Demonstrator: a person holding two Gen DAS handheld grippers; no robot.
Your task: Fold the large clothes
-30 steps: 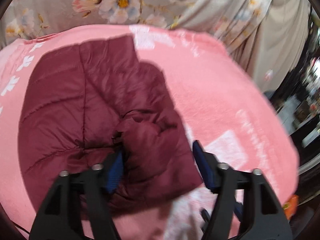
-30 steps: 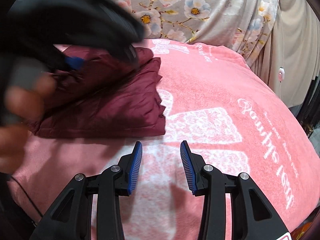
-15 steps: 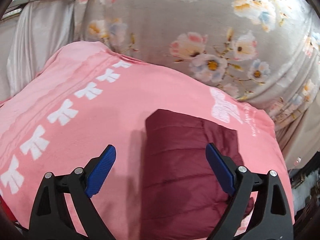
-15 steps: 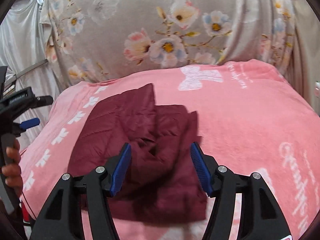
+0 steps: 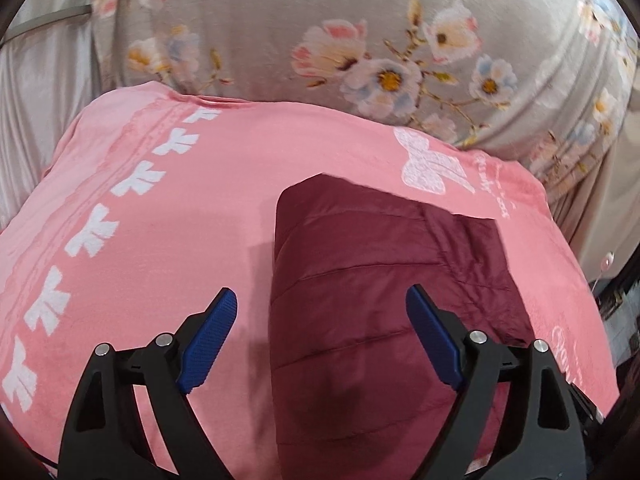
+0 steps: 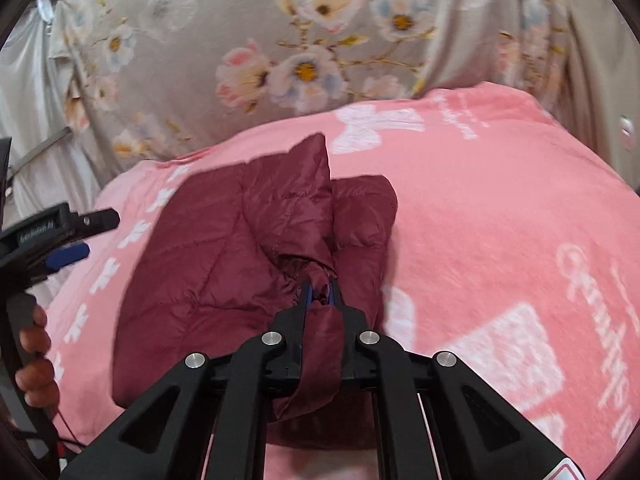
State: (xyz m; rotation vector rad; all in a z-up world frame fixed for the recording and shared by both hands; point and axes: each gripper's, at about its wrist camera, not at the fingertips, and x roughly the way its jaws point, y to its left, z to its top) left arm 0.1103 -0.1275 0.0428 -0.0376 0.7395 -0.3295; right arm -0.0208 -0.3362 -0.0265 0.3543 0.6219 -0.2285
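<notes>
Left wrist view looks down over a wide surface covered by a pink blanket (image 5: 192,240) with white bow prints and lettering; what lies under it cannot be told. Behind it hangs a grey floral curtain (image 5: 360,40).

On the blanket lies the task's thing, a maroon quilted jacket (image 5: 360,300), a puffy, slippery-looking garment. It is already gathered into a compact, roughly rectangular bundle with a clean straight edge on its left side. Judging by this, the big folds look done, and what seems left is tucking in or laying over one last loose part and squaring the stack.

From the right wrist view, that loose part shows as a bunched, twisted piece of maroon fabric rising from the near right side of the bundle, with rumpled layers behind it.

The right gripper (image 6: 319,294) has just snapped closed, and its jaws now pinch that bunch of jacket fabric, with a fold of cloth spilling back between its black arms. It points down at a slant toward the bundle.

The left gripper (image 5: 320,344) is spread wide and holds nothing; it hovers above the near left part of the jacket, tilted downward, its blue pads (image 5: 210,340) clear of the cloth. In the right wrist view it appears at the far left edge, with the person's hand (image 6: 34,364) wrapped around its handle.
</notes>
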